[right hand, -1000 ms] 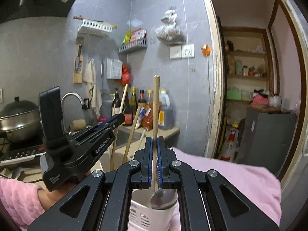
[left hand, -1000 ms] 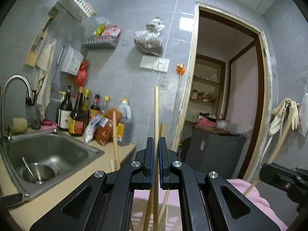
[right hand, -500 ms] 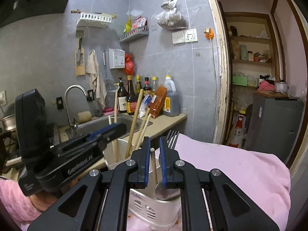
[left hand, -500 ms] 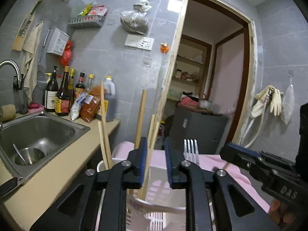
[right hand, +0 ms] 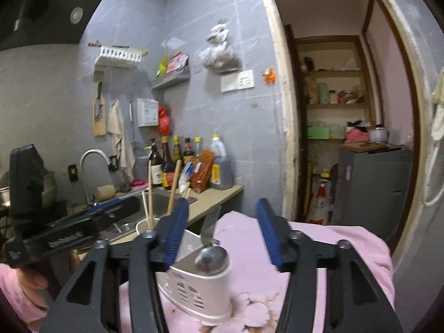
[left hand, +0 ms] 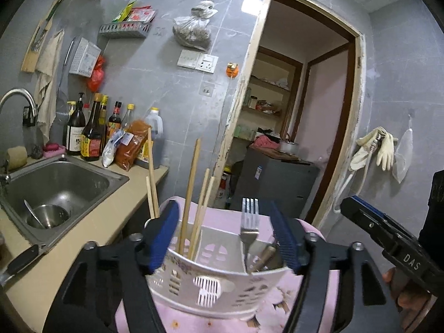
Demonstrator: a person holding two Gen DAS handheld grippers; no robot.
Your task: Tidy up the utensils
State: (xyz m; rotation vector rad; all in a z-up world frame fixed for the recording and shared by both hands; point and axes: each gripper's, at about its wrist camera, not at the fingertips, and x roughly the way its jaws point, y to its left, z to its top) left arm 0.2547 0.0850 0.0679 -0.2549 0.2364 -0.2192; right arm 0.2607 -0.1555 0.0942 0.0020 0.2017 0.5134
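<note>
The utensil holder (left hand: 211, 285) stands on a cloth (left hand: 227, 219) that covers a surface to the right of the bench (left hand: 91, 230). In the holder's left part several chopsticks (left hand: 188, 194) stand and lean; in its right part a fork (left hand: 249, 222) stands with the tines up, and a spoon (right hand: 211, 255) lies beside it. The left gripper (left hand: 224, 236) is before the holder, one finger at each side of it. The right gripper (right hand: 222, 230) is at the holder's right end, above the spoon. The sink (left hand: 55, 183) is set in the bench to the left, with a bowl (left hand: 47, 216) inside it. Bottles (left hand: 88, 130) stand behind the sink, against the wall. A doorway (left hand: 305, 111) is behind the holder, to the right.
</note>
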